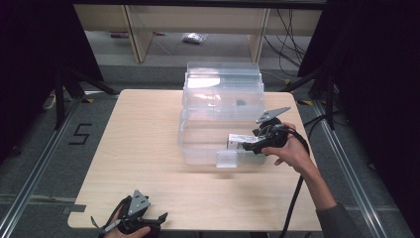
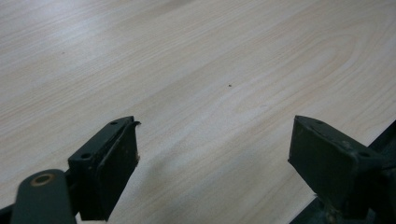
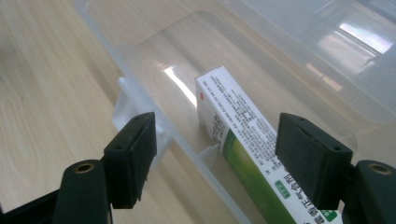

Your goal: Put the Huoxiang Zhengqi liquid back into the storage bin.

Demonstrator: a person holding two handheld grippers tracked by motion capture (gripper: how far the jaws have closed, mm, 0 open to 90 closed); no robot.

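- The clear plastic bin (image 1: pixel 220 119) sits past the middle of the bench (image 1: pixel 138 148), its lid thrown back toward 12 o'clock, so the inside can be reached from the person's side.
- The white-and-green carton (image 3: pixel 243 154) lies inside the bin, tilted against the near wall at about 4 o'clock of the bin in the high view; in that view it shows as a white box (image 1: pixel 236 141) just beside the right gripper.
- The right gripper (image 1: pixel 255 143) reaches in over the bin's near right corner. In the right gripper view its 2 jaws stand wide apart, with the carton running between them and up against the right one; the left pad (image 3: pixel 135 154) is clear of it, so the gripper looks released rather than clamped.
- My reading: the carton has been placed in the bin and the grip let go, and the wall props it up.
- The left gripper (image 1: pixel 133 220) rests at 7 o'clock on the bench's near edge, out of the way; the left gripper view shows its jaws spread over bare wood, released, with nothing between them.
- A small latch tab (image 1: pixel 227 159) juts from the bin's front wall, unfastened.
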